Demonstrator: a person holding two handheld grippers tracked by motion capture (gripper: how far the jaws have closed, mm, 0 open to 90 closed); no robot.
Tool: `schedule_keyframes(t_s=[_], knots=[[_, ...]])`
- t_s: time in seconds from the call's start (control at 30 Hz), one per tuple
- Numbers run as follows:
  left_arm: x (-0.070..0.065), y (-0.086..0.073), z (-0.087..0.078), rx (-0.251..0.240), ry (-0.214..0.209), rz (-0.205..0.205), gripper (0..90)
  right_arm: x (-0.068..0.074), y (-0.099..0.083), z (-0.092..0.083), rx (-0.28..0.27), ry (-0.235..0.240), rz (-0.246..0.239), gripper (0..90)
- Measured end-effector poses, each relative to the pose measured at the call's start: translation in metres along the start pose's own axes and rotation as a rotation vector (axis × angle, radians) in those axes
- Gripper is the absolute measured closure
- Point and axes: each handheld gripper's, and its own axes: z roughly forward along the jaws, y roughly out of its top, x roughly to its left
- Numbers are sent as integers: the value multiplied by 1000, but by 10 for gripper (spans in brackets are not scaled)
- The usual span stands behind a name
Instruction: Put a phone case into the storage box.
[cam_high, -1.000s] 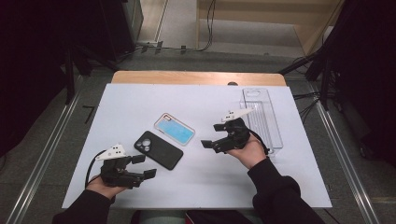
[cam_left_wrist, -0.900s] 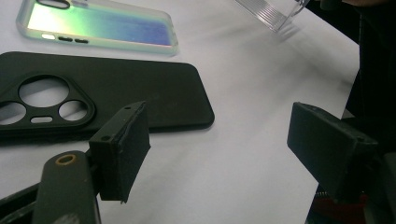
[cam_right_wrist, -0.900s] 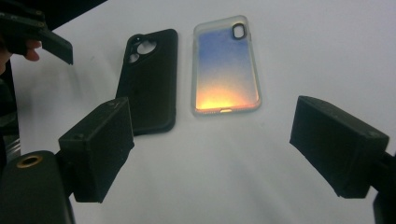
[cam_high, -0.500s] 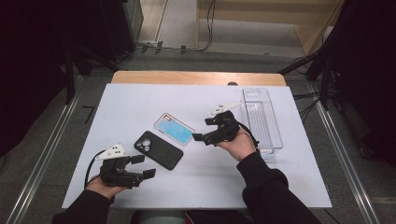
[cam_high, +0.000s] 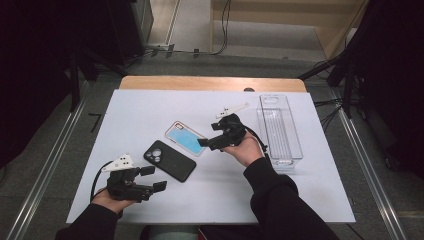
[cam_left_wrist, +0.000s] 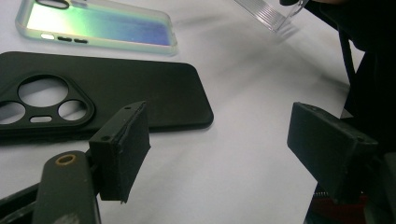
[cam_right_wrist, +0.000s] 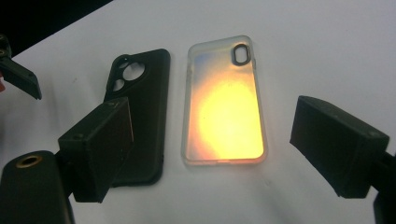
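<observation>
Two phone cases lie side by side mid-table: a black one (cam_high: 170, 160) (cam_left_wrist: 93, 98) (cam_right_wrist: 140, 107) and a clear iridescent one (cam_high: 186, 138) (cam_left_wrist: 98, 25) (cam_right_wrist: 224, 102). My right gripper (cam_high: 209, 135) (cam_right_wrist: 210, 149) hovers just right of the iridescent case, pointing at it. Its jaws stand apart with nothing between them, and the case's near end lies a little ahead of them. My left gripper (cam_high: 154, 178) (cam_left_wrist: 219, 144) rests near the table's front left, open and empty, just beside the black case's near end.
A long clear plastic tray (cam_high: 280, 127) (cam_left_wrist: 268, 14) stands at the right of the white table top (cam_high: 150, 110), behind my right hand. A wooden strip (cam_high: 210, 83) runs along the table's far edge.
My right gripper has moved left from beside the clear tray to the iridescent case. The left gripper and both cases have stayed put.
</observation>
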Motion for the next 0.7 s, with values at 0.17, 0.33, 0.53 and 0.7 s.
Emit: schedule_keyframes(t_s=[0.17, 0.33, 0.53, 0.7], knots=[[0, 0, 0, -1, 0, -1, 214, 1, 7, 10, 3, 17, -3, 112], [0, 0, 0, -2, -2, -2, 213, 3, 13, 20, 15, 17, -15, 110], [0, 0, -1, -4, -3, -1, 213, 4, 18, 33, 5, 6, -42, 0], [0, 0, -2, -6, -2, -1, 213, 2, 20, 41, -3, -14, -34, 0]])
